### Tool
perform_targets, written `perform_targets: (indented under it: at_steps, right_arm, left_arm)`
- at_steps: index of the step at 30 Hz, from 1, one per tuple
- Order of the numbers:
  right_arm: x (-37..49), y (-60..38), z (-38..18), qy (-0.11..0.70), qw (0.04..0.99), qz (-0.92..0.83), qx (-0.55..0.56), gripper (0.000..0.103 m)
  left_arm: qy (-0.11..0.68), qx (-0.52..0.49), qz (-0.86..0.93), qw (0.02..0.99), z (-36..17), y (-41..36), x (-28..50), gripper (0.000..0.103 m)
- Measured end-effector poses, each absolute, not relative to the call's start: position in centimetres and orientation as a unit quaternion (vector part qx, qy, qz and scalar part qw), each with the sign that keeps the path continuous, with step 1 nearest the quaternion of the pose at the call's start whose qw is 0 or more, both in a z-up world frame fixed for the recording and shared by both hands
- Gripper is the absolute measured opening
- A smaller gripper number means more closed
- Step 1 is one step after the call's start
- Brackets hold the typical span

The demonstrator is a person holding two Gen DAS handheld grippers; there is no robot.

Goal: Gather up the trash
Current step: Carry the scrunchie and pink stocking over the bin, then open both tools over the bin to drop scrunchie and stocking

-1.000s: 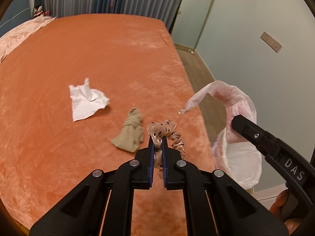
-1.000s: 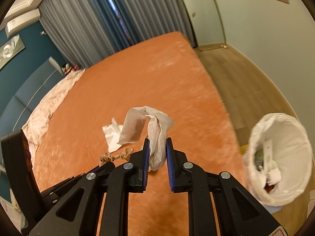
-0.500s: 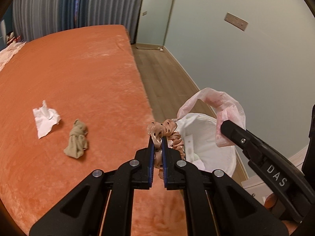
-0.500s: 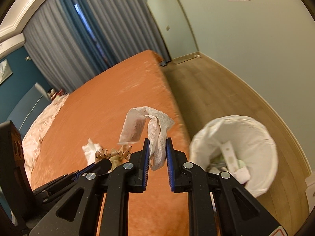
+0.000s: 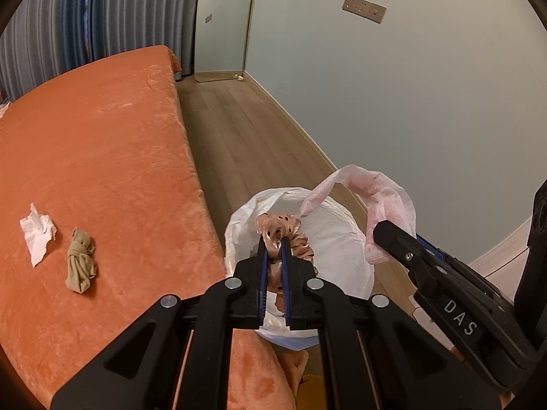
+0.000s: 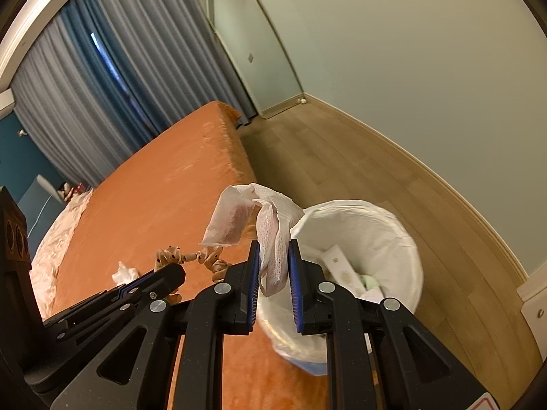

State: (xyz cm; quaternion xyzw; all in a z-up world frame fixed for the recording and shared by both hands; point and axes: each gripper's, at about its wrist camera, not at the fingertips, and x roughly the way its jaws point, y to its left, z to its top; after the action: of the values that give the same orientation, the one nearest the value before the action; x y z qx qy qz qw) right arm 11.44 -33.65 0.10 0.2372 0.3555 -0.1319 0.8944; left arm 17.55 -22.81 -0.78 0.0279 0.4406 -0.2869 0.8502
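Left tool [image 5: 273,244] hiding pinched scrunchie [image 5: 283,230], bin [image 5: 345,239] contents blurred

Bedroom, warm indoor light. A bed [image 5: 95,143] under an orange plush cover fills the 9 o'clock side of the left wrist view. Wood-plank floor [image 5: 239,130] runs beside it toward 12 o'clock, edged by a pale baseboard [image 6: 427,171]. Pale green-grey wall [image 5: 410,95] at 3 o'clock carries a beige switch plate [image 5: 364,9]. Grey pleated curtains [image 6: 112,78] hang at 11 o'clock, a blue strip showing between them. A tall leaning mirror [image 6: 253,48] stands in the far corner. Teal wall [image 6: 13,150] at 9 o'clock.
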Motion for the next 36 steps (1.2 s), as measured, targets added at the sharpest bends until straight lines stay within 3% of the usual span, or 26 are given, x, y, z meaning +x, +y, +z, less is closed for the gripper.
perform_targets:
  at_steps: [10,13,14,17,18,25,36]
  right_arm:
    - [10.5,-36.7,-1.7,0.359,0.885,-0.153,0.254,0.015]
    - [10.4,-37.0,-2.0,0.361,0.883,-0.154,0.257,0.015]
    - [10.6,-37.1,-2.0,0.362,0.883,-0.152,0.257,0.016]
    - [10.7,-37.0,-2.0,0.362,0.884,-0.154,0.254,0.023]
    - [10.9,-36.8,-2.1,0.363,0.884,-0.152,0.253,0.027]
    - [10.8,-36.1,-2.0,0.362,0.886,-0.149,0.249,0.037]
    - [11.2,-33.7,-0.8,0.363,0.893,-0.131,0.230,0.042]
  left_arm:
    - [0.449,0.038,-0.302,0.840,-2.2,-25.9,17.4,0.008]
    - [0.443,0.035,-0.301,0.844,-2.3,-26.2,17.3,0.014]
    - [0.441,0.035,-0.299,0.846,-2.3,-26.2,17.3,0.018]
    - [0.437,0.036,-0.279,0.854,-2.3,-25.9,17.4,0.049]
    - [0.435,0.033,-0.273,0.857,-2.4,-25.7,17.5,0.050]
    - [0.443,0.024,-0.252,0.860,-2.6,-23.9,18.1,0.051]
    - [0.435,0.007,-0.233,0.869,-1.7,-20.6,18.2,0.051]
